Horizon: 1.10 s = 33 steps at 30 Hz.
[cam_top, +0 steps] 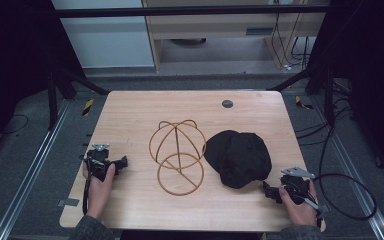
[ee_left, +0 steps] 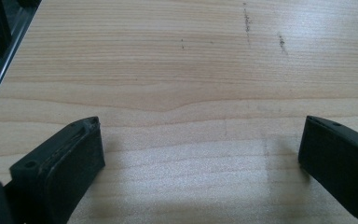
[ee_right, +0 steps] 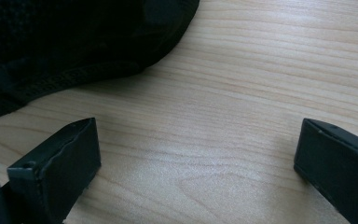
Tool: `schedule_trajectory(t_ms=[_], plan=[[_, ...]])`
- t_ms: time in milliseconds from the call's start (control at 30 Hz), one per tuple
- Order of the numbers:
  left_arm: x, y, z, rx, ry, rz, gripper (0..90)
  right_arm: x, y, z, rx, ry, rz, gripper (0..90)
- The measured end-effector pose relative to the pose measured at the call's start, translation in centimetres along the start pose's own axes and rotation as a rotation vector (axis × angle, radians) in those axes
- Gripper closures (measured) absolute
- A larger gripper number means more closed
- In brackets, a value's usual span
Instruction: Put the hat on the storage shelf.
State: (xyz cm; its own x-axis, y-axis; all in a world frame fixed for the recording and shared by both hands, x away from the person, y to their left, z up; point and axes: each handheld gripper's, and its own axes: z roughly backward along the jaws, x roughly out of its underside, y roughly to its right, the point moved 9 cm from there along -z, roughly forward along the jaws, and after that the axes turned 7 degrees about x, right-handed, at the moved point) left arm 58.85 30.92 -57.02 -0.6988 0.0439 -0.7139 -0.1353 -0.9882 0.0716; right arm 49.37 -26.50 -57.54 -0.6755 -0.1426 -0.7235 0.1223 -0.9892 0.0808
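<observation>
Both grippers sit wide-jawed and empty on the worktop (cam_top: 130, 210), so the right gripper (cam_top: 272, 192) should take the black cap (cam_top: 237, 157) by its near edge, while the left gripper (cam_top: 120, 164) steadies the wire stand (cam_top: 177, 155).

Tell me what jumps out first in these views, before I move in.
A wire hat stand of thin orange-brown hoops sits mid-table, and a black cap lies flat beside it on its right, close to it. The right tool waits open just short of the cap's edge, nothing between its jaws. The left tool rests open over bare wooden table, apart from the stand.
</observation>
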Motion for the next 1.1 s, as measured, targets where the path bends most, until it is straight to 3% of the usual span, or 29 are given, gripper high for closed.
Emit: schedule_trajectory(t_ms=[167, 233, 300, 500, 533, 600, 800, 833, 1100], plan=[[-0.1, 0.0, -0.1, 0.011, -0.002, -0.01, 0.0, -0.1, 0.0, -0.1, -0.01, 0.0, 0.004, 0.8], [-0.1, 0.0, -0.1, 0.011, -0.003, -0.011, 0.0, -0.2, 0.1, 0.0, -0.023, -0.015, 0.018, 7.4], [-0.1, 0.0, -0.1, 0.014, -0.002, -0.012, 0.0, -0.5, 0.3, 0.6, -0.032, -0.019, 0.005, 7.2], [0.0, 0.1, 0.0, 0.022, -0.004, -0.023, 0.0, -1.4, 0.7, 3.1, -0.046, -0.021, 0.045, 7.6], [0.1, 0.1, 0.0, 0.025, -0.004, -0.025, 0.0, -2.2, 0.8, 4.5, -0.051, -0.012, 0.076, 7.7], [0.1, 0.1, 0.0, 0.025, -0.005, -0.025, 0.0, -2.9, 0.9, 5.6, -0.063, -0.008, 0.09, 7.6], [0.1, 0.1, 0.1, 0.026, -0.005, -0.025, 0.0, -4.8, 0.9, 7.5, -0.103, -0.009, 0.099, 8.2], [0.1, 0.1, 0.1, 0.026, -0.005, -0.025, 0.0, -6.0, 0.6, 8.3, -0.124, 0.0, 0.112, 8.6], [0.1, 0.1, 0.1, 0.035, -0.007, -0.037, 0.0, -9.2, -0.4, 9.1, -0.151, -0.012, 0.158, 8.6]])
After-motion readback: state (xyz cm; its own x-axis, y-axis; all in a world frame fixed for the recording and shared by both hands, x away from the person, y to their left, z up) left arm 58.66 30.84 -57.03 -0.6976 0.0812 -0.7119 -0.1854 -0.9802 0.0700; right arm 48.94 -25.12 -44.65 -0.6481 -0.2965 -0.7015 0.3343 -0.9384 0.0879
